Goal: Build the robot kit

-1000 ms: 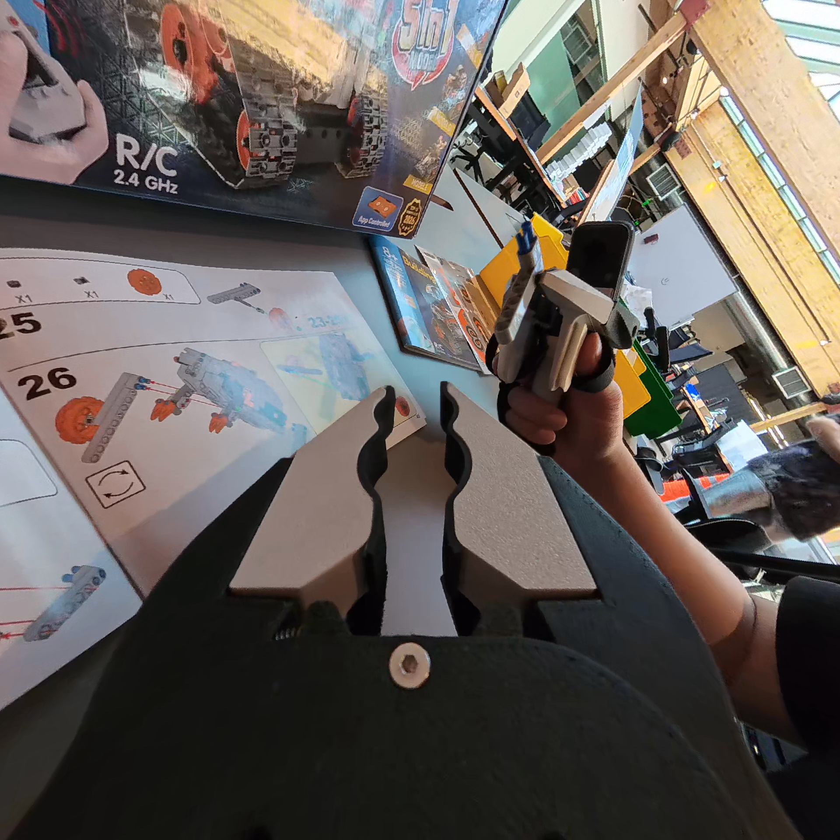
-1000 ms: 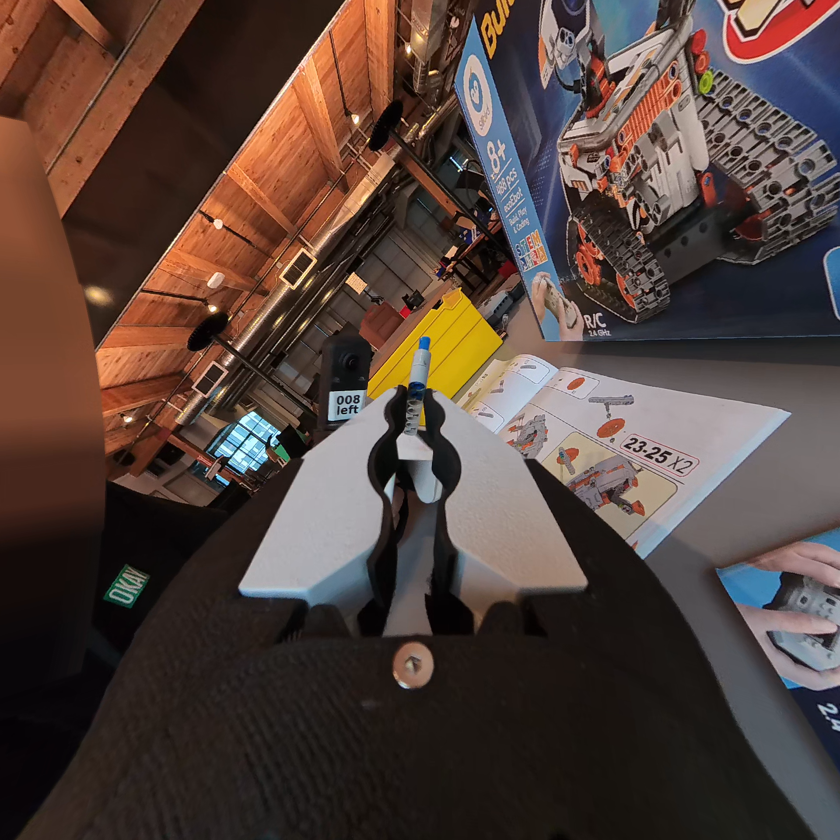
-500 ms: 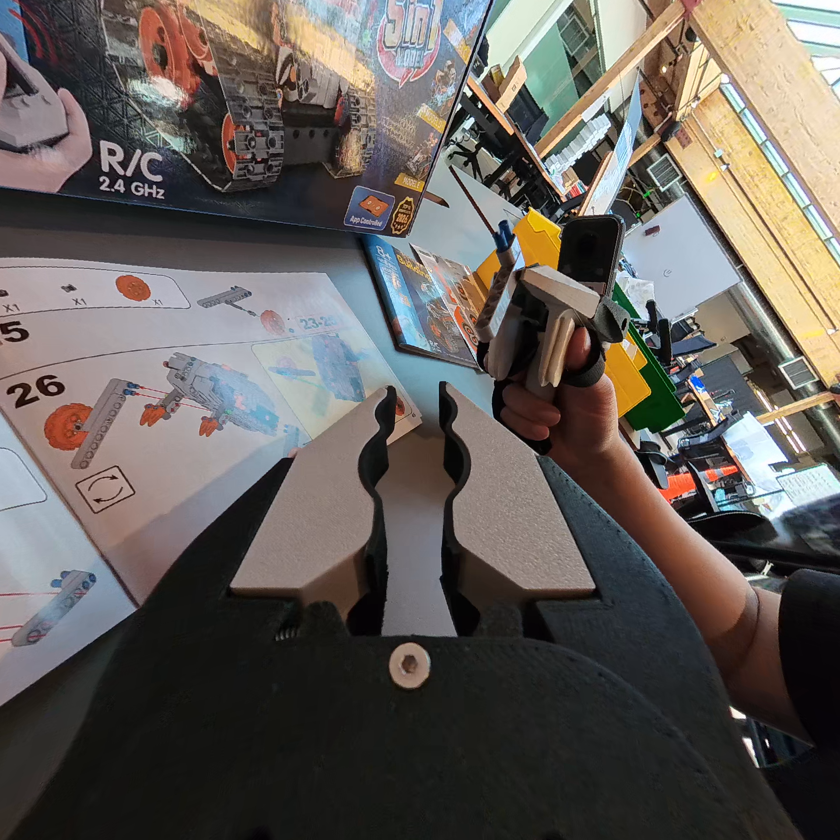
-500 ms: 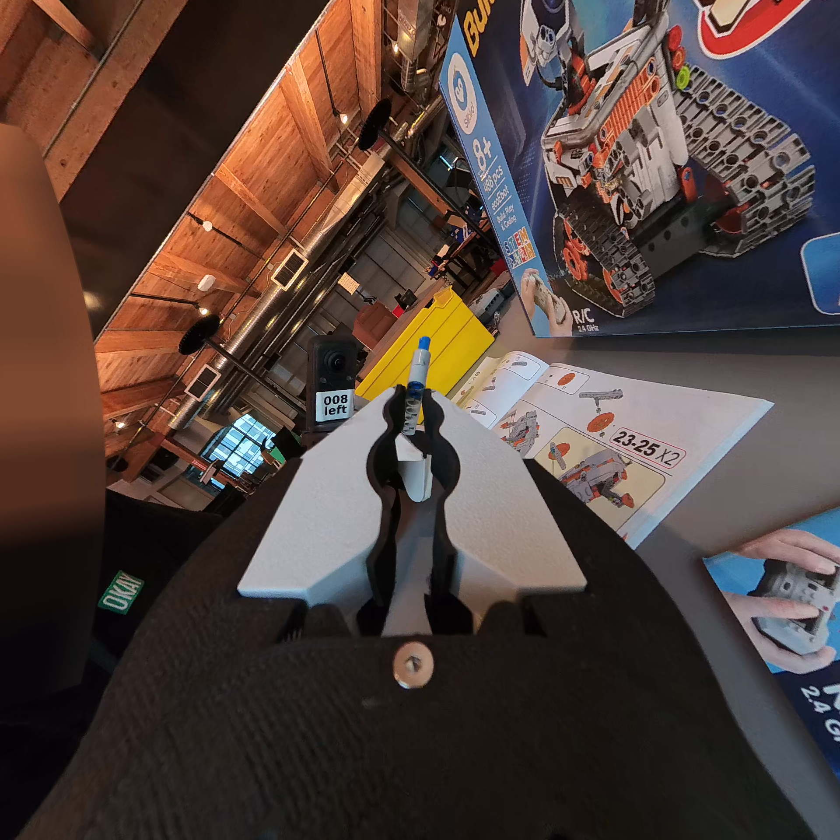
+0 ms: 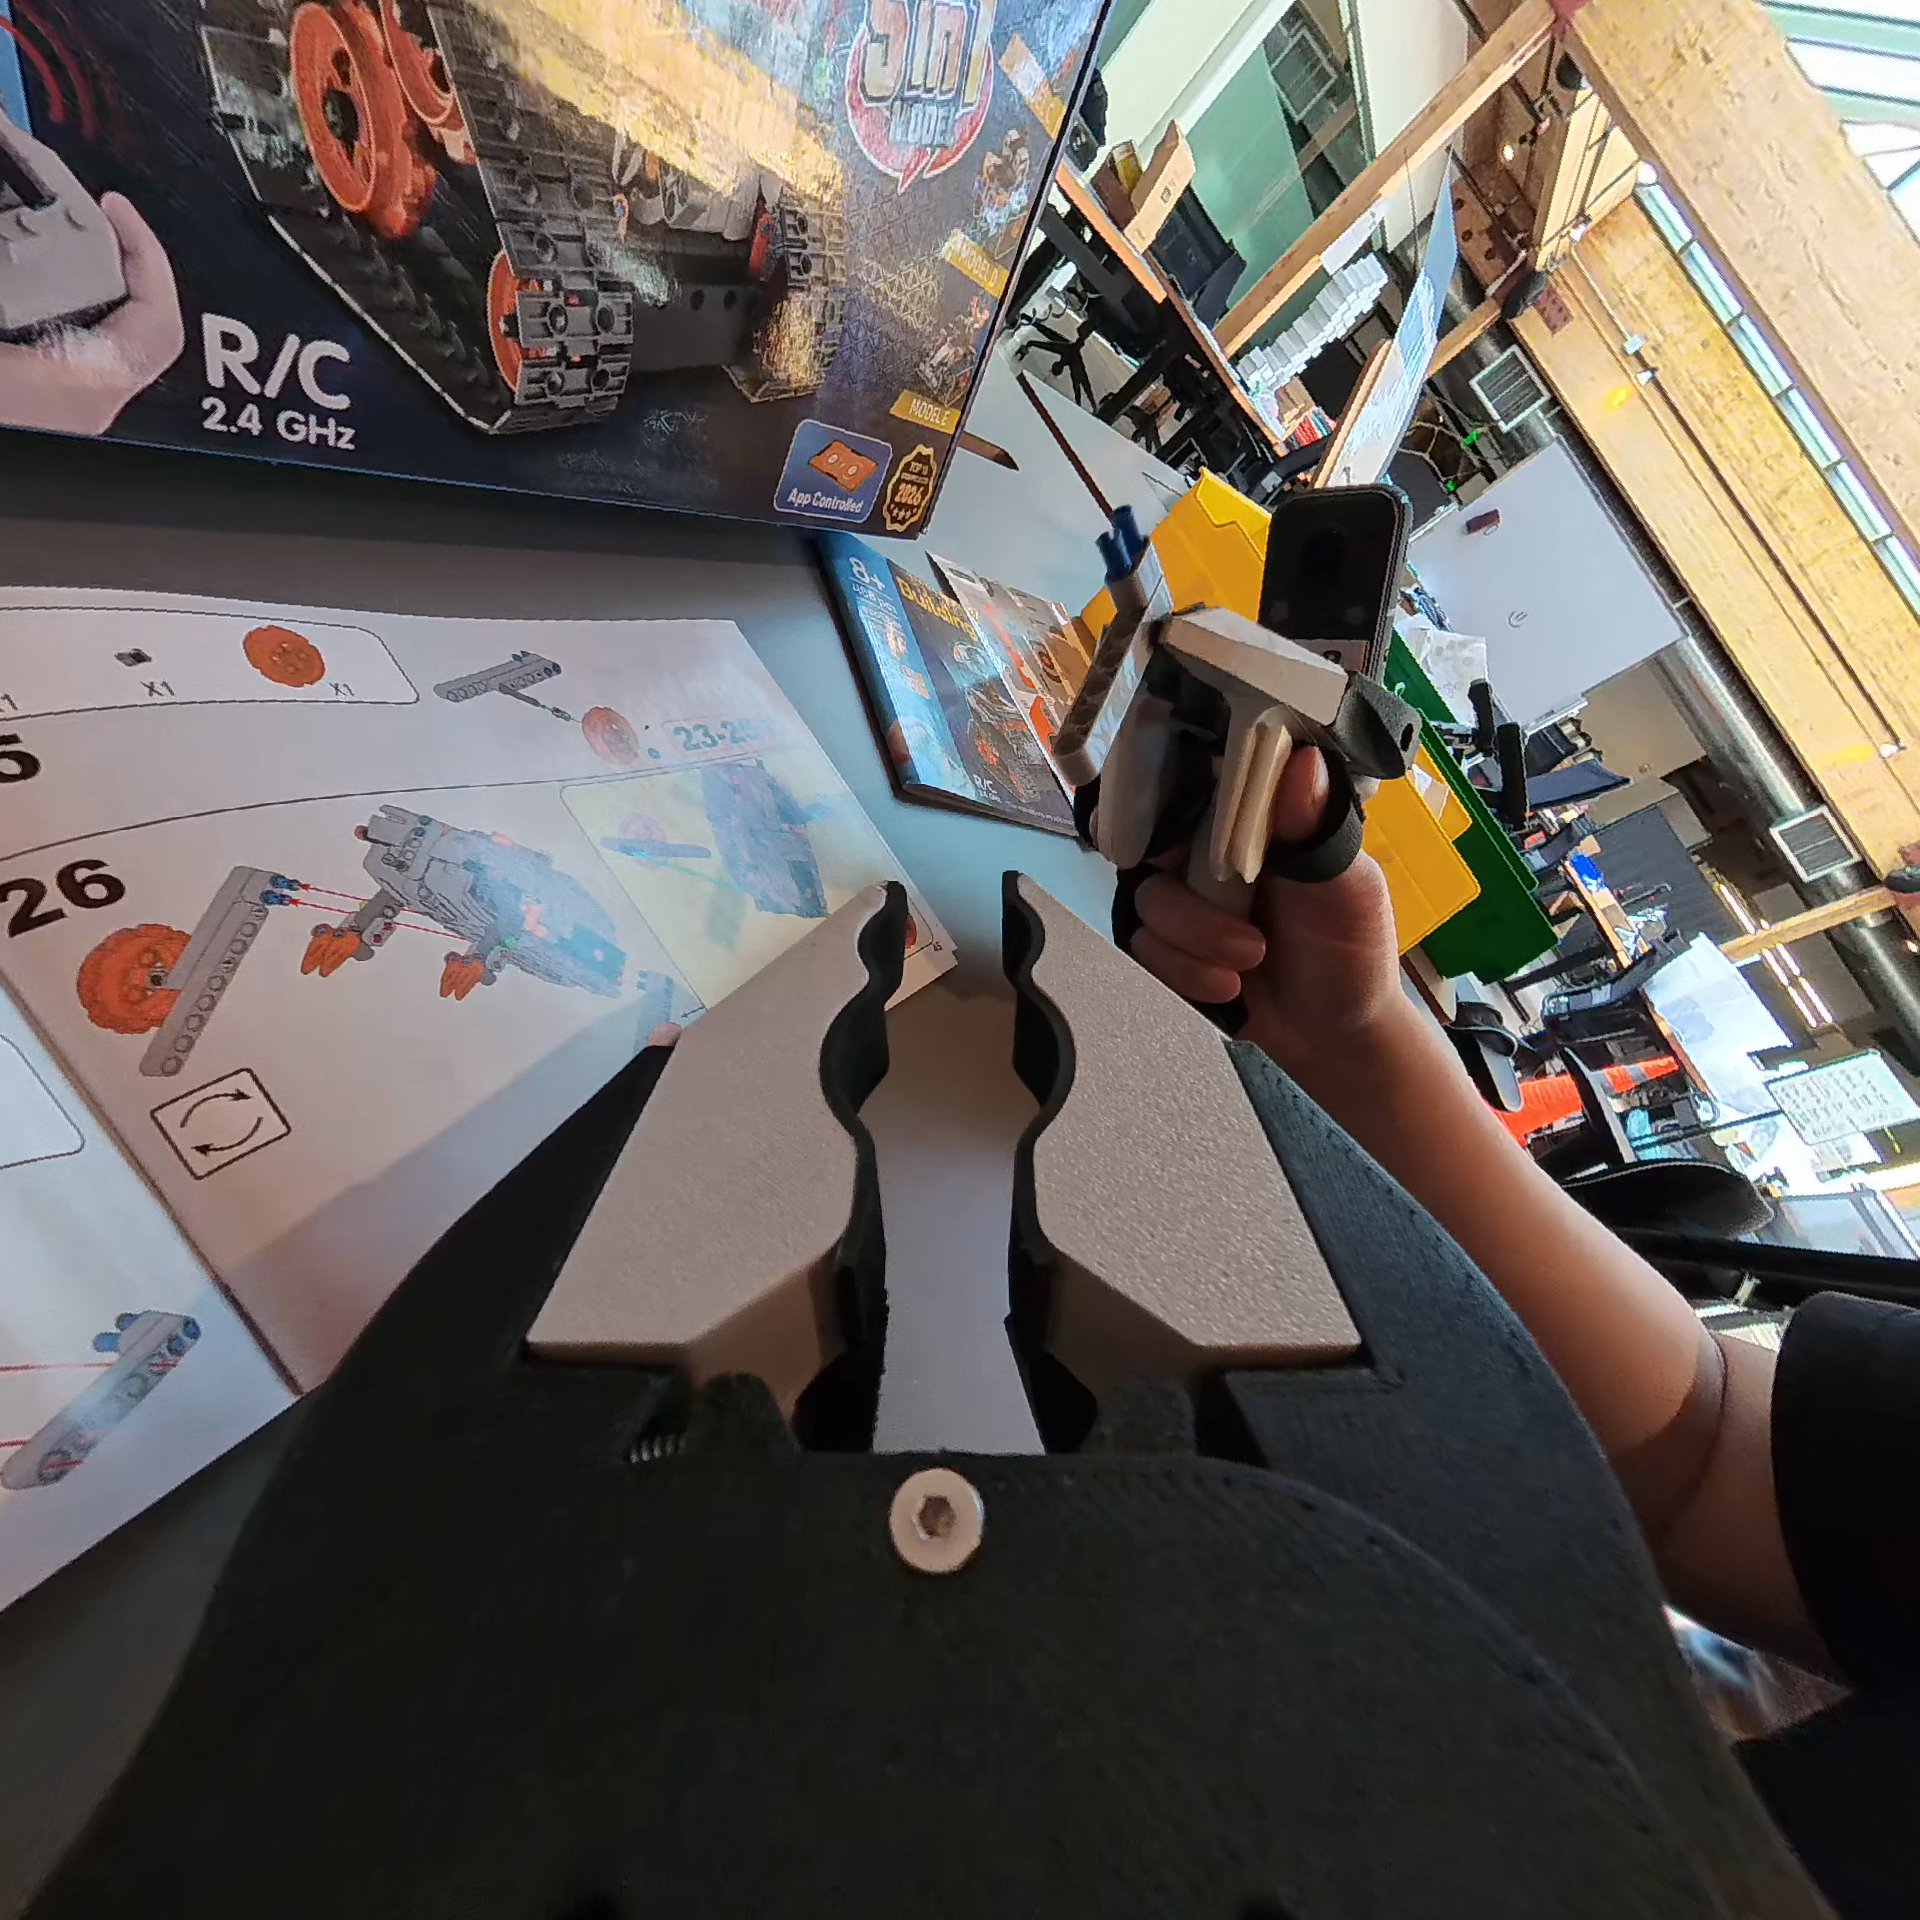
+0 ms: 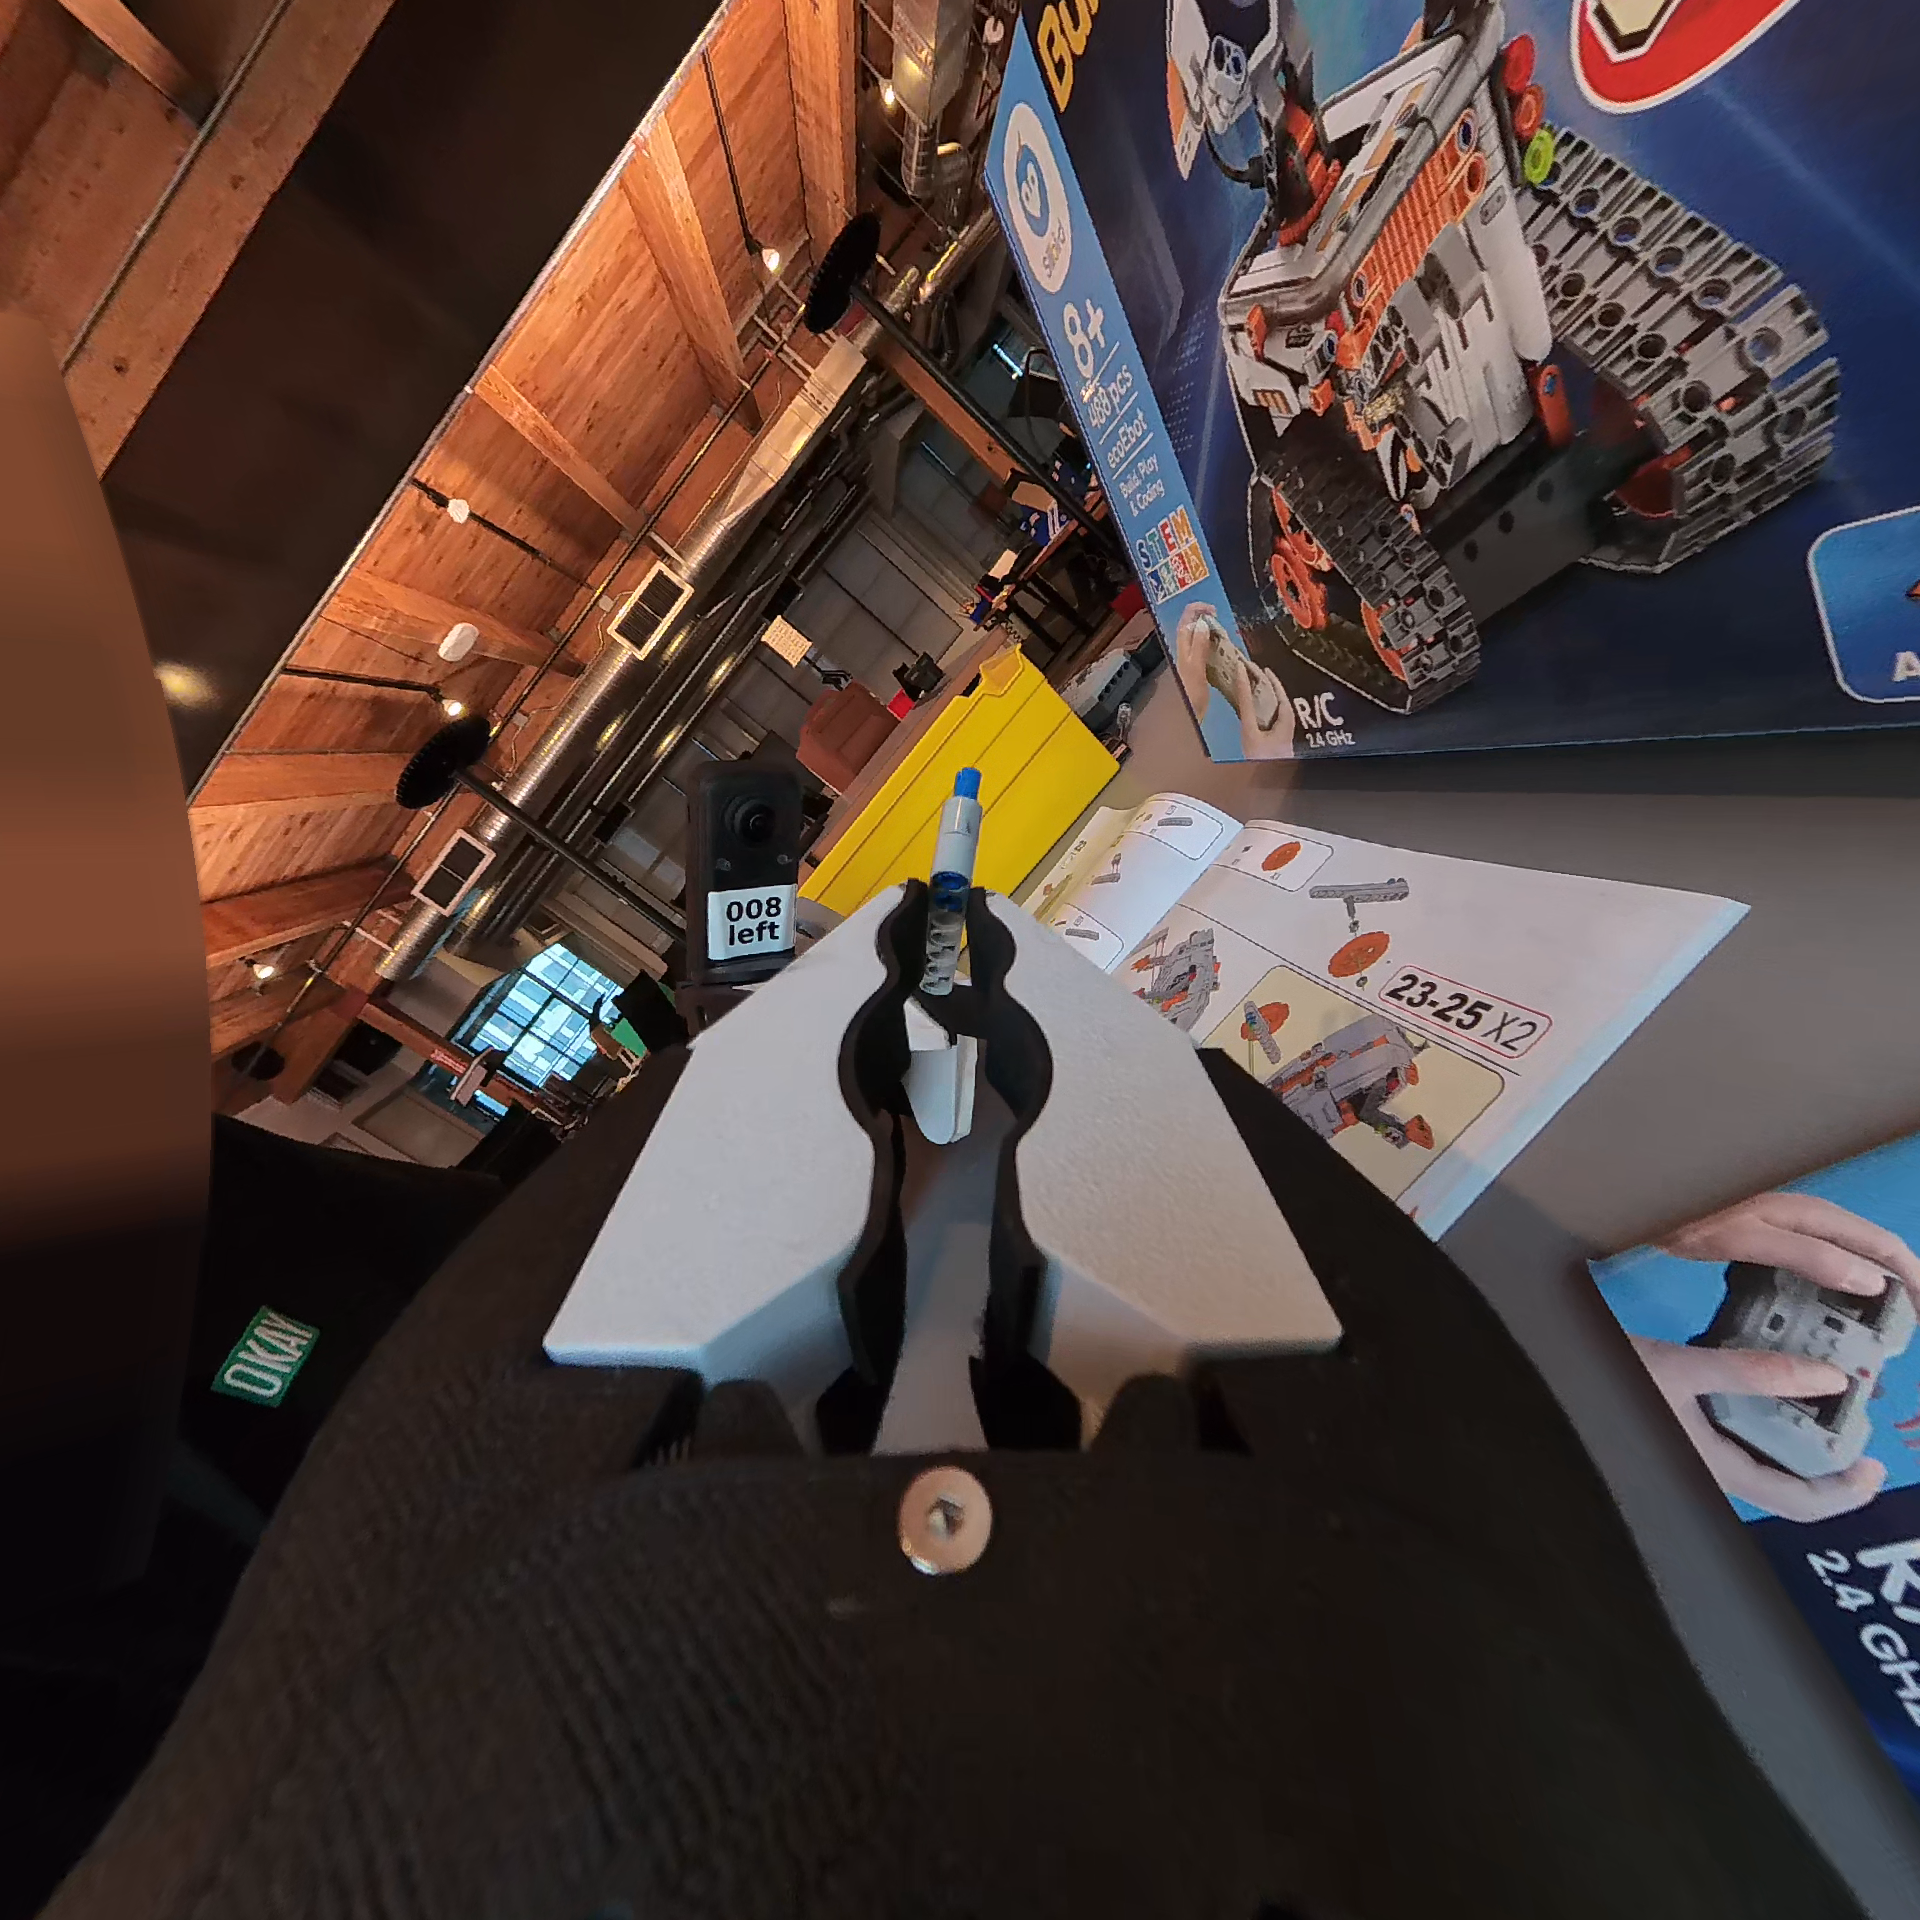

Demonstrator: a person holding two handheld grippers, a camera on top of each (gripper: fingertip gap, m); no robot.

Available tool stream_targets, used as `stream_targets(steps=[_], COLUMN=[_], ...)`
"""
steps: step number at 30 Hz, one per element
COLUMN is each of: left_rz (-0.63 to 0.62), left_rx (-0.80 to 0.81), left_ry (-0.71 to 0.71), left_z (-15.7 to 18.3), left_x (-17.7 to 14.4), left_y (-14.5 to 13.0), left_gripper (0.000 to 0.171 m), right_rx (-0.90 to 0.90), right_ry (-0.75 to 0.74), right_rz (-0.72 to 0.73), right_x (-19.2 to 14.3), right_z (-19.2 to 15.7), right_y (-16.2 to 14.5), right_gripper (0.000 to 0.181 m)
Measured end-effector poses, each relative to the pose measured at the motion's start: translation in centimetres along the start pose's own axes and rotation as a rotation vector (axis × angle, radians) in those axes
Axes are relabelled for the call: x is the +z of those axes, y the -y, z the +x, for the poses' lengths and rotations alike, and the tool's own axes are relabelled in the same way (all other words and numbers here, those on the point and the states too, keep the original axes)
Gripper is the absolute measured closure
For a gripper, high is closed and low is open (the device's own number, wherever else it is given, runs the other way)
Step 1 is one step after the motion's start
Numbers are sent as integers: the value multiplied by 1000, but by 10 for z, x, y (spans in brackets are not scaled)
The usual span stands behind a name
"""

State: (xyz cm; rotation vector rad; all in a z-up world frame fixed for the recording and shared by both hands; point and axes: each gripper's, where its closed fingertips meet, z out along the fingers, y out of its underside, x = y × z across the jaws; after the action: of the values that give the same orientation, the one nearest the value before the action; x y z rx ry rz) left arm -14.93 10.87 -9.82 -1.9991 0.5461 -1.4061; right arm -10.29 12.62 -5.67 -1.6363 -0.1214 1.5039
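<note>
My right gripper (image 6: pixel 945 909) is shut on a thin grey perforated beam (image 6: pixel 951 862) with a blue pin at its top end, held upright in the air above the grey table. The same gripper (image 5: pixel 1127 675) and the beam (image 5: pixel 1107 665) show in the left wrist view, up and to the right of my left fingertips. My left gripper (image 5: pixel 951 899) is open and empty. It hovers over the corner of an open instruction booklet (image 5: pixel 416 831), which also shows in the right wrist view (image 6: pixel 1455 935). The left gripper's camera (image 6: pixel 748 831) stands just behind the beam.
A large blue toy-kit box (image 5: pixel 520 208) stands at the back of the table, also in the right wrist view (image 6: pixel 1507 364). A smaller blue booklet (image 5: pixel 935 686) lies to the right of the open one. Yellow bins (image 5: pixel 1216 540) and a green bin (image 5: pixel 1475 914) stand beyond. Across from one pair of fingers to the other is roughly 7 cm.
The right gripper with the beam has drifted slightly left, closer to the left gripper. The left gripper stays open with little movement.
</note>
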Motion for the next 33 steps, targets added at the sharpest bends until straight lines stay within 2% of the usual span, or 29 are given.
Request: stream_targets(steps=[17, 28, 33], left_rz=[-3, 36, 29], left_rx=[-10, -39, -56], left_ry=[-22, -140, -149], left_z=[3, 20, 20], left_x=[1, 2, 2], left_y=[-1, 5, 4], left_gripper=[157, 153, 153], right_rx=[17, 34, 41], right_ry=[4, 28, 37], right_rz=[-23, -42, -42], right_x=[3, 5, 6], right_z=[0, -4, -6], right_y=[-4, -8, -8], right_gripper=[176, 176, 176])
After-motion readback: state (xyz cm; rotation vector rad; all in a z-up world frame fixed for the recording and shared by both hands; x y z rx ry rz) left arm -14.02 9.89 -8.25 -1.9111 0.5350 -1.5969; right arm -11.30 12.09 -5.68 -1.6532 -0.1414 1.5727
